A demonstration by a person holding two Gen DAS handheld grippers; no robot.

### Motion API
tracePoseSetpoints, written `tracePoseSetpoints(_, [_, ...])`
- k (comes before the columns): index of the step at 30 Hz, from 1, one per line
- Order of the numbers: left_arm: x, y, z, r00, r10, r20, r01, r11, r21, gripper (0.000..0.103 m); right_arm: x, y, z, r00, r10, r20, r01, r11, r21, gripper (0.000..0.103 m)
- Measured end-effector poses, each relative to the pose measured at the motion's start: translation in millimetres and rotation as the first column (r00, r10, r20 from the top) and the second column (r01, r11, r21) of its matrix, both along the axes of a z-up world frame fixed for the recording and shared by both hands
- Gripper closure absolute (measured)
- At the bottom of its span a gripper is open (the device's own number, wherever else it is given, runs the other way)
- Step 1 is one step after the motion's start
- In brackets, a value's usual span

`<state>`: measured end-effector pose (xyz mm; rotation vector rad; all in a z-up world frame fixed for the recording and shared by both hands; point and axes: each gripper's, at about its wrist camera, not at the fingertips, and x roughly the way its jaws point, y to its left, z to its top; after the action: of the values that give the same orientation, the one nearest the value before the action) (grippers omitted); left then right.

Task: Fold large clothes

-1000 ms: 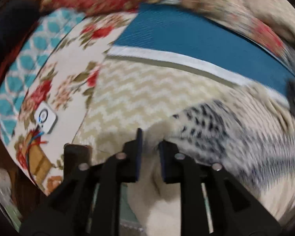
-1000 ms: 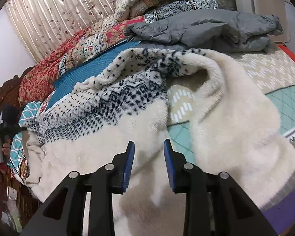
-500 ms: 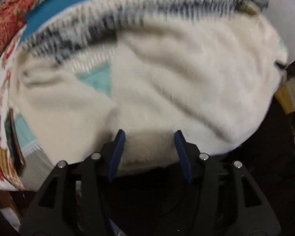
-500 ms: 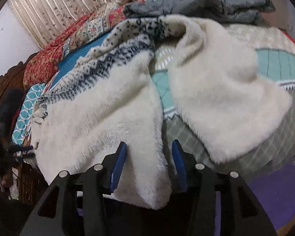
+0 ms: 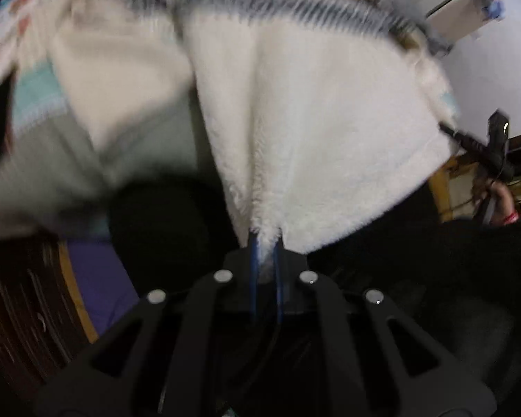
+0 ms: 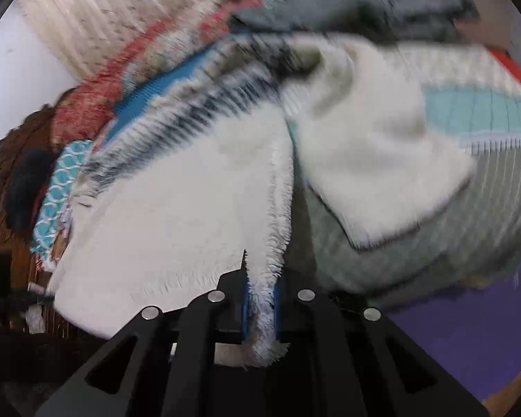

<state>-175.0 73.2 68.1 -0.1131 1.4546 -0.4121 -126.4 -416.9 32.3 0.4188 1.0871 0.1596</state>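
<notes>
Shaggy cream fleece (image 5: 330,139) in both tongs (image 5: 264,246) (image 6: 260,292)

From my right camera, the fleece garment (image 6: 177,208) fills the passage ahead, its sleeve (image 6: 375,139) draped across the bedspread (image 6: 476,111); piled grey bedding (image 6: 347,10) blocks the far side. Open floor (image 6: 469,340) lies to my right, and below-left in the left view.
</notes>
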Motion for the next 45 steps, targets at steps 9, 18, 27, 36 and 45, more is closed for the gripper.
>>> tracePoseSetpoints(9, [11.4,43.1,21.4,0.992,0.108,0.065,-0.112,0.991,0.075,0.092,-14.7,-20.2,3.9,0.997,-0.072,0.019,0.071,0.996,0.047,0.010])
tracePoseSetpoints(18, [105.7,29.4,54.4,0.945,0.143,0.295,-0.167,0.984,0.058,0.092,33.8,-23.6,50.6,0.982,-0.109,0.154,0.098,0.992,0.080,0.018])
tracePoseSetpoints(27, [202.0,-51.7,-17.1,0.938,0.117,0.326,-0.172,0.975,0.144,0.091,241.2,81.0,52.2,0.960,0.242,0.142,-0.236,0.970,-0.060,0.018])
tracePoseSetpoints(36, [219.4,-53.2,-48.2,0.934,0.146,0.326,-0.201,0.970,0.139,0.091,432.5,97.4,7.8,0.978,0.127,0.168,-0.124,0.992,-0.025,0.018])
tracePoseSetpoints(45, [225.0,-55.1,-52.9,0.929,0.117,0.350,-0.181,0.971,0.155,0.091,413.7,58.3,10.2,0.987,-0.004,0.162,-0.020,0.988,0.152,0.018])
